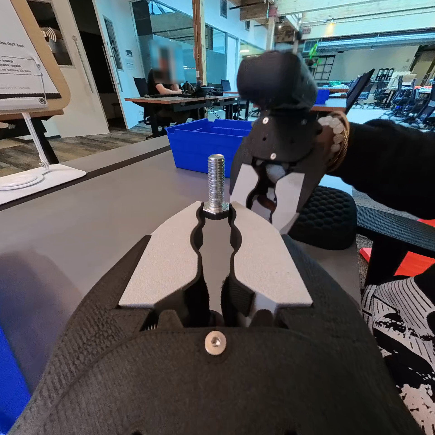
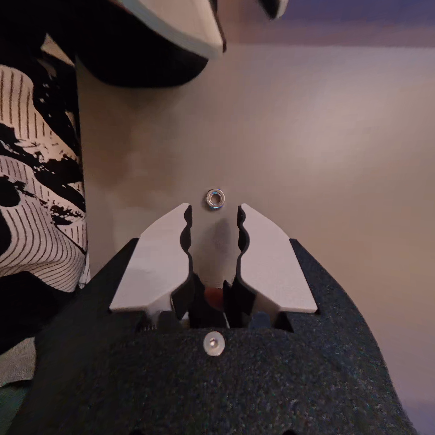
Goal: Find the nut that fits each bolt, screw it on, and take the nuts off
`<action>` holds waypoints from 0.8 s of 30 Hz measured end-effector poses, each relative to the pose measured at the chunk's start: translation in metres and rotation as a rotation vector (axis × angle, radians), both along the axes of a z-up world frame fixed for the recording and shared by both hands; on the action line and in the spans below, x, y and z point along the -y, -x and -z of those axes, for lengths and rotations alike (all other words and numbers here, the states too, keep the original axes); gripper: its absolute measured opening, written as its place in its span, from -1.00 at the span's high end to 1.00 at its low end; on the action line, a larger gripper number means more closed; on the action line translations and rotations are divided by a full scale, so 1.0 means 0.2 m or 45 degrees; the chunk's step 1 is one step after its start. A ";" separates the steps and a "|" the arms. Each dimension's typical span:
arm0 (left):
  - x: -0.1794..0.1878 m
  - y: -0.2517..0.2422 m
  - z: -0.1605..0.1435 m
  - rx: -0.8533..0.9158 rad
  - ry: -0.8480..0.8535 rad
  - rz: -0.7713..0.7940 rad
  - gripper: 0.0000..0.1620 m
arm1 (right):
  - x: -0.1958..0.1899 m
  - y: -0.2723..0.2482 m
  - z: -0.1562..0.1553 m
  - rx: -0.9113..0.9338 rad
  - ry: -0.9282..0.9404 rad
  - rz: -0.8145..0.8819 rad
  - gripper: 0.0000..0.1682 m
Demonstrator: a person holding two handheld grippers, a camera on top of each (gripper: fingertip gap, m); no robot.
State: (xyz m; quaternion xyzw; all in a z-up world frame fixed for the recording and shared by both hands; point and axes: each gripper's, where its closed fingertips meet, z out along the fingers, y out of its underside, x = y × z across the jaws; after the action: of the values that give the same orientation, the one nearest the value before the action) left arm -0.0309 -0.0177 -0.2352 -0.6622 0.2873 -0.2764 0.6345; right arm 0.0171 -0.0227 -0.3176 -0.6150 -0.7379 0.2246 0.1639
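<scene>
the bolt (image 1: pixel 215 182) stood straight up, its six-sided head pinched between the tips of the left gripper (image 1: pixel 216 208). the gripper was closed to a narrow gap, just as wide as the head. the bolt was shiny silver metal with small ridges winding all the way up. no nut was on it yet.

the nut (image 2: pixel 215 199) lay flat on the table (image 2: pixel 306 141), hole facing up. it was a little silver ring with six sides. it sat just past the tips of the right gripper (image 2: pixel 214 207), which pointed down at it. that gripper was partly open and held nothing, and its gap looked wider than the nut.

things could go wrong from here. the nut was small, smooth and flat, so the tips might slip off it or push it away across the smooth grey table. if the tips came down on top of it, they would not grab it. the bolt was held only by its thin head, so it might tip over if the nut pressed on it crooked. a crooked nut would also jam on the ridges. it might also be the wrong size.

both grippers had pale grey fingers with wavy black inner edges, on rough black bodies. a blue plastic bin (image 1: pixel 200 143) sat behind the bolt.
</scene>
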 end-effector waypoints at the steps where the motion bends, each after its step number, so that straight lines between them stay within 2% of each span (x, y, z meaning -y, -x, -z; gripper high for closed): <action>1: 0.00 0.00 0.00 0.002 0.000 0.005 0.77 | 0.00 0.01 0.03 0.026 -0.006 -0.017 0.56; 6: 0.00 0.00 0.00 0.007 0.001 0.012 0.77 | 0.00 0.03 0.09 0.067 -0.021 -0.040 0.62; 12: 0.00 0.00 0.00 0.009 0.001 0.004 0.77 | -0.01 0.04 0.07 0.132 0.019 0.304 0.63; 17: 0.00 0.00 0.00 0.002 -0.003 0.005 0.77 | 0.01 0.05 0.10 0.154 -0.011 0.398 0.58; 22: 0.00 -0.01 0.01 -0.010 -0.008 0.006 0.77 | -0.01 0.05 0.12 0.179 -0.045 0.398 0.78; 24: 0.01 -0.01 0.01 -0.010 -0.007 0.012 0.77 | 0.00 0.05 0.13 0.173 -0.050 0.373 0.79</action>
State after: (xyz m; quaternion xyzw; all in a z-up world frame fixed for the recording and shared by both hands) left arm -0.0288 -0.0189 -0.2368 -0.6602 0.2937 -0.2758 0.6339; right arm 0.0065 -0.0220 -0.3437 -0.7266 -0.6539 0.1415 0.1566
